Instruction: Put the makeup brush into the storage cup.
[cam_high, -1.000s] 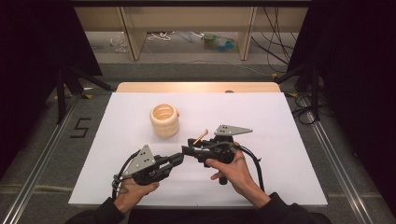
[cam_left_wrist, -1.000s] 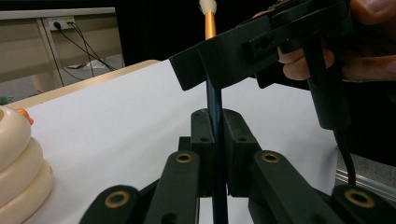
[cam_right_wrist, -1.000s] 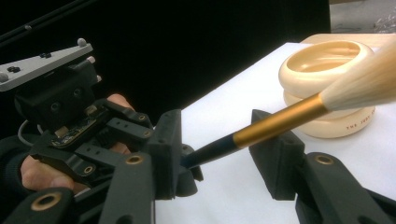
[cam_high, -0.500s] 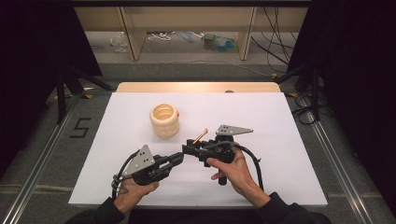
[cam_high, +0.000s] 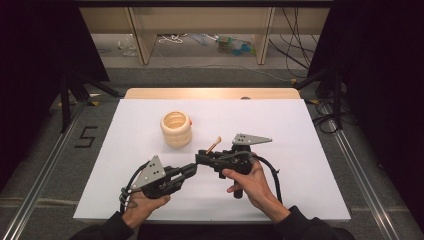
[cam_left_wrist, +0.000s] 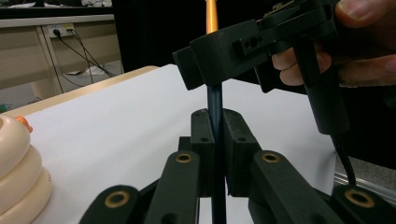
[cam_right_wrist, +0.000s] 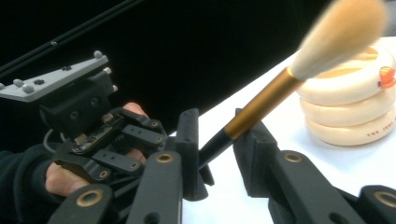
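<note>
Left gripper clamped on dark handle of brush, low over white table sheet. Right gripper around same handle higher up, jaws just closing, small gap visible, pads not yet pressing. Bristle tip points toward stack of 3 cream rings, near, not touching.

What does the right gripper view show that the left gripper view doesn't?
Right gripper view: the brush with its fluffy tan head and gold ferrule, lying between the right gripper's jaws, which have just been closing, with a gap showing on one side. Left gripper view: the left gripper clamped on the brush's dark handle, plus the table's wooden edge. Both: the brush, the stack of cream rings and the white tabletop.
</note>
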